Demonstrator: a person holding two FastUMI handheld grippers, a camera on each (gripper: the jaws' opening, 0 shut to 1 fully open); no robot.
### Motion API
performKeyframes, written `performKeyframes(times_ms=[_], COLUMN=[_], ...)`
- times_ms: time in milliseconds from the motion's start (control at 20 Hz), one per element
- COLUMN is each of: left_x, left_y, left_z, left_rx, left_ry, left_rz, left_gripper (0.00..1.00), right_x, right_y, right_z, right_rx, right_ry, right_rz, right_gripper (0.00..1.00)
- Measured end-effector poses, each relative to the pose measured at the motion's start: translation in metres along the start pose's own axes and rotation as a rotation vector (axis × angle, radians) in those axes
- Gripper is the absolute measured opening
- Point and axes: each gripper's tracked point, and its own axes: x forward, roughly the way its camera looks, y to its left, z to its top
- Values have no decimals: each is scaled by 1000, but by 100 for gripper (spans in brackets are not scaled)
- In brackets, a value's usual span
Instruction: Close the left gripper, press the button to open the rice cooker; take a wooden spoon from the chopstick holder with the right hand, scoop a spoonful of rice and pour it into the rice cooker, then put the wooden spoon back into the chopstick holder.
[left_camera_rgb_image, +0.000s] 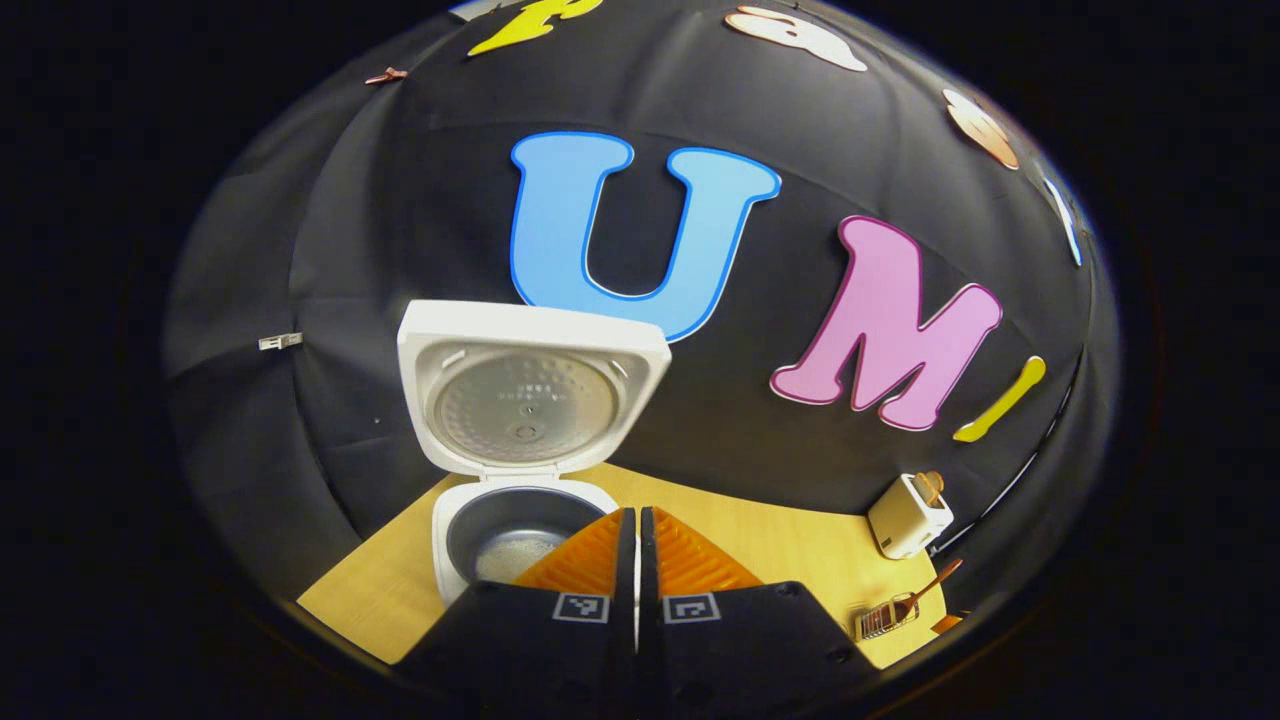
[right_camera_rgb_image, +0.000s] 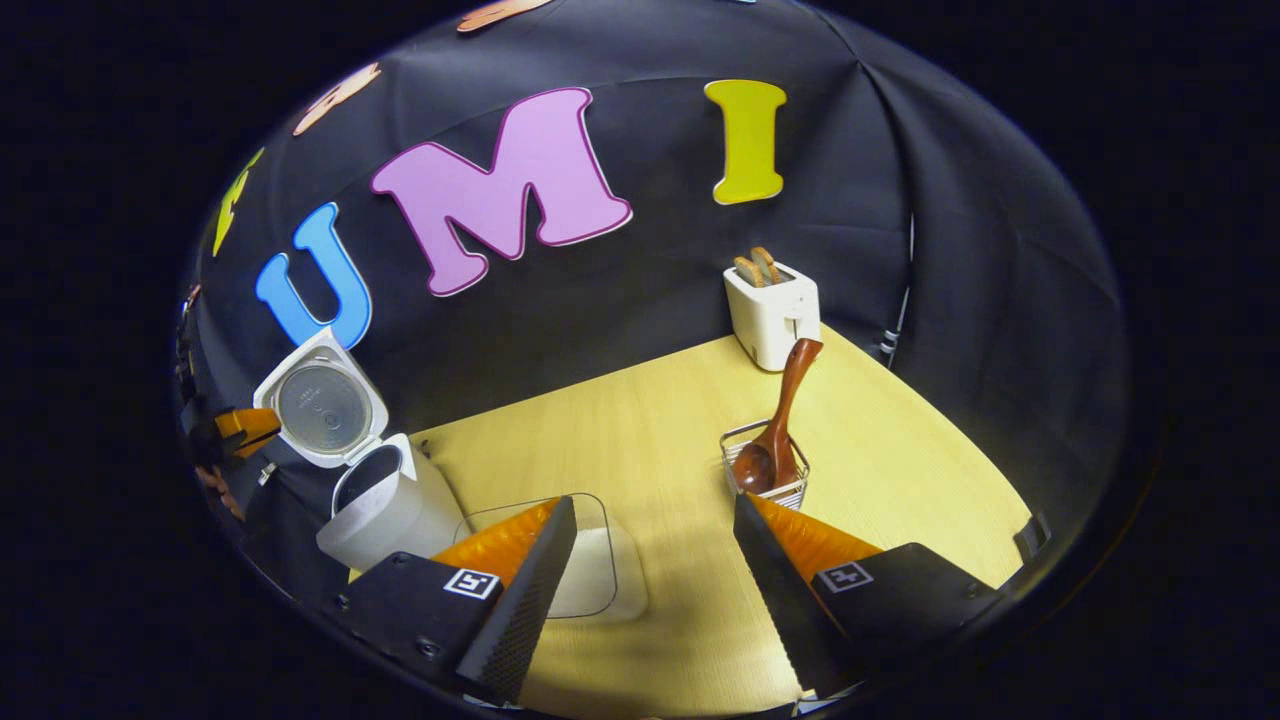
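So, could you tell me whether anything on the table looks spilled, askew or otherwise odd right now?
Nothing stands out. The rice cooker stands upright with its lid open, the wooden spoon leans in the chopstick holder, and the toaster is upright at the back. The clear rice container sits flat, with no grains visible on the table.

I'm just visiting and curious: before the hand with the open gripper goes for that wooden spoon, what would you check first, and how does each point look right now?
1. Rice cooker lid up, pot reachable: ok.
2. Left gripper shut and holding nothing: ok.
3. Right gripper open, nothing between its fingers: ok.
4. Wooden spoon standing in the chopstick holder, handle leaning up and free to grasp: ok.
5. Clear container of rice on the table near the right gripper: ok; how much rice it holds: cannot tell.
6. Toaster stands close behind the spoon handle; whether it crowds the approach: cannot tell.
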Motion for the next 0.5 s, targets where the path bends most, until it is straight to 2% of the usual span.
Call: performKeyframes(times_ms=[100,150,200,250,300,350,400,450,500], left_x=[-13,-17,-23,-27,-31,-35,-41,-46,-51], left_y=[-14,-23,-31,-38,-48,-61,-73,-83,-94], left_z=[-7,-14,-20,-26,-29,-33,-36,-38,-38], left_rx=[7,10,15,20,26,31,37,47,56], left_ry=[-20,-16,-13,-8,-7,-6,-7,-11,-19], left_rz=[-21,-39,-55,-67,-84,-110,-138,-168,-192], left_gripper=[6,16,10,21,27,29,27,43,50], right_x=[0,2,3,5,8,12,15,20,25], right_y=[-7,-11,-15,-19,-22,-28,-36,-44,-51], right_z=[3,4,7,10,15,20,27,35,43], right_rx=[13,13,11,8,3,-10,-26,-38,-43], right_ry=[-2,0,2,3,0,-6,-16,-27,-40], right_rz=[-8,-11,-14,-13,-9,-9,-14,-19,-27], right_gripper=[99,99,99,99,99,99,99,99,99])
